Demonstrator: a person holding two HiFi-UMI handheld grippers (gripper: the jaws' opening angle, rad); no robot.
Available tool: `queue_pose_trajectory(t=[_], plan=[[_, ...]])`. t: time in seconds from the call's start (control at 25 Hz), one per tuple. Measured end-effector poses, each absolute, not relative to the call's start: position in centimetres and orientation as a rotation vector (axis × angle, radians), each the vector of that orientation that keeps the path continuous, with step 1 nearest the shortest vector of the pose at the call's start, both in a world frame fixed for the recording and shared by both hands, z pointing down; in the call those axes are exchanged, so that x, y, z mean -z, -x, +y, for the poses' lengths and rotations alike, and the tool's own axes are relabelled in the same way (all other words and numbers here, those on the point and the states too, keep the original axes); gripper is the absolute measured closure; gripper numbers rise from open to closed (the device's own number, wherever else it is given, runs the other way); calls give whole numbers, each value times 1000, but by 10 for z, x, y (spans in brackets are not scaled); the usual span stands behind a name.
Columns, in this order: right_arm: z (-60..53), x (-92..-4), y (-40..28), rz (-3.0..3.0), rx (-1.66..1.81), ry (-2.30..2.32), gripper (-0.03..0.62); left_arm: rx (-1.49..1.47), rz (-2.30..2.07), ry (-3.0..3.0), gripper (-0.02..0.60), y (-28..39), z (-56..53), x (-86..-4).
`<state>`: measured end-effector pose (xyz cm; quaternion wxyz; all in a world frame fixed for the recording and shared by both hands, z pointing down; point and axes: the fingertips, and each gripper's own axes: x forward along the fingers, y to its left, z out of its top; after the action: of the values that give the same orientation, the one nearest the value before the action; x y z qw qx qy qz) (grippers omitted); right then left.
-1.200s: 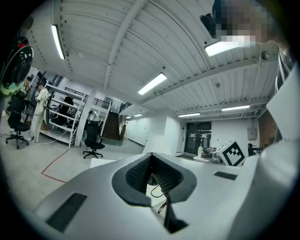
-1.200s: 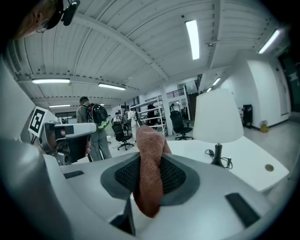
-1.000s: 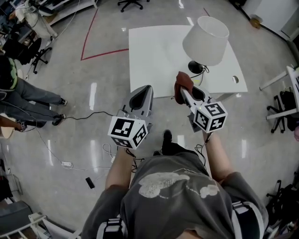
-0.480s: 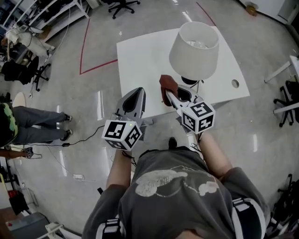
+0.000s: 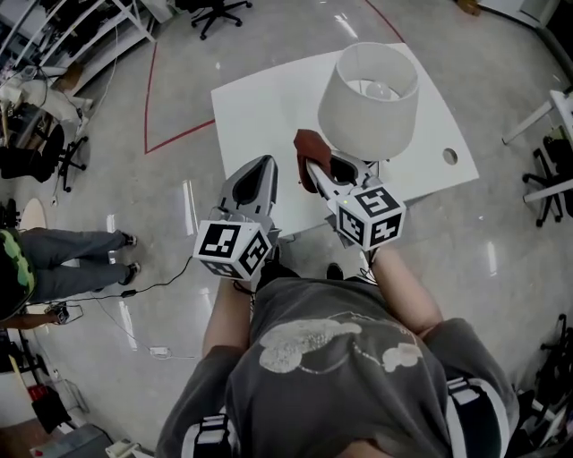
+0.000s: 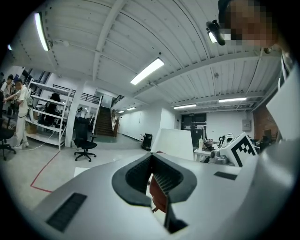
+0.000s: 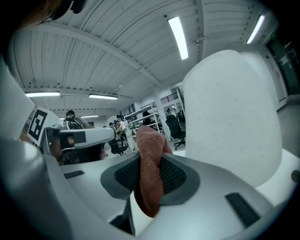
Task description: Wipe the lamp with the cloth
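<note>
A white table (image 5: 260,98) carries the lamp, whose wide white shade (image 5: 369,94) hides most of its dark base (image 5: 345,166). My right gripper (image 5: 311,167) is shut on a reddish-brown cloth (image 5: 309,146), held just left of the shade's lower rim. In the right gripper view the cloth (image 7: 150,173) bulges out between the jaws, with the shade (image 7: 229,117) close on the right; whether they touch is unclear. My left gripper (image 5: 265,164) hovers over the table's near edge, left of the cloth, shut and empty. Past its closed jaws (image 6: 151,159) the cloth (image 6: 158,199) and the shade (image 6: 176,143) show.
The table has a round cable hole (image 5: 449,156) near its right edge. Red tape (image 5: 152,98) marks the floor to the left, with a cable (image 5: 161,282) trailing across it. A person's legs (image 5: 72,259) are at the far left and office chairs (image 5: 215,11) stand beyond the table.
Both grippers have moved forward to the table. The cloth in the right gripper has come closer to the shade's lower left rim. The left gripper stays shut.
</note>
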<state>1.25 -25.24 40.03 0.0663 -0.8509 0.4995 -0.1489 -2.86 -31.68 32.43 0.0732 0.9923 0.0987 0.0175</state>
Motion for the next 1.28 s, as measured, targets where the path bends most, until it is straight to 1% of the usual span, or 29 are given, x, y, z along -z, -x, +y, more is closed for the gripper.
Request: queue_pose_trajectory(t=[0.24,0.4,0.6,0.96,1.28], plan=[[-284,-386,-42,1312,431,2621,502,-45,431,-2995,574,-7,-355,-317],[-305,-370,-65,1149,386,2749,502,-34,550,-2955,574,-37,-387,-308],[-327,-357,-94,923,361,2765,502,-8,696,-2921,574,-73,-417,-297],[-318,-313,-135,466,160,2733,503,-3,972,-2796,574,-116,-425,-291],[-297,-277,-166,224,6,2619,502,7,1120,-2717,574,-137,-421,-287]])
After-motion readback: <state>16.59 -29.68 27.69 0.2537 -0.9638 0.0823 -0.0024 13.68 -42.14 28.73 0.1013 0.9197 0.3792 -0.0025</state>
